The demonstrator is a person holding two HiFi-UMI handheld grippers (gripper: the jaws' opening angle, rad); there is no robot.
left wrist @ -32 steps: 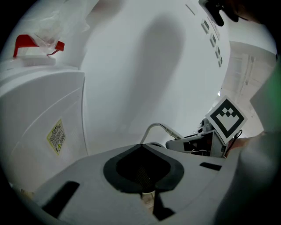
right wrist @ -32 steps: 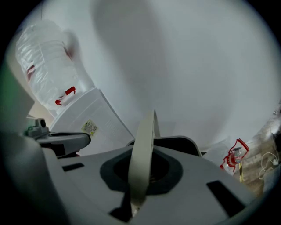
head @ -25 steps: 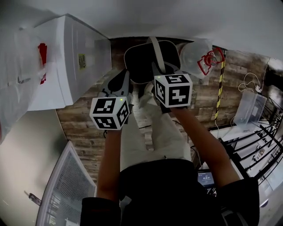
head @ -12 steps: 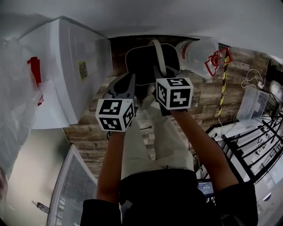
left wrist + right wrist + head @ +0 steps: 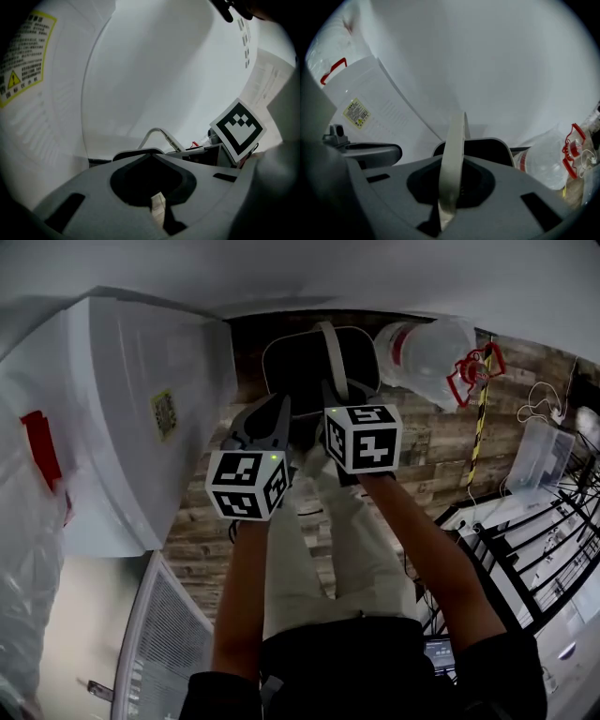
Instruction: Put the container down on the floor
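Observation:
A black container (image 5: 305, 367) with a pale rim hangs by its white handle (image 5: 330, 351) above the wood-plank floor (image 5: 192, 526), in front of the person's legs. My right gripper (image 5: 335, 397) is shut on that handle; in the right gripper view the handle (image 5: 452, 154) runs up between the closed jaws of the right gripper (image 5: 449, 187), with the container (image 5: 487, 149) behind. My left gripper (image 5: 272, 416) sits just left of the container, shut and holding nothing. The left gripper view shows the left gripper (image 5: 153, 161), the handle (image 5: 158, 133) and the right gripper's marker cube (image 5: 238, 127).
A tall white cabinet (image 5: 141, 427) stands close on the left. A clear water jug (image 5: 433, 354) with a red carrier lies right of the container. Yellow-black tape (image 5: 478, 432), a clear plastic box (image 5: 536, 460) and a black wire rack (image 5: 525, 540) are at right. A white grille (image 5: 159, 643) is at lower left.
The head view has swung, so the white cabinet looms larger at left. Both grippers and the hanging container keep nearly the same places; the right grip on the handle is unchanged.

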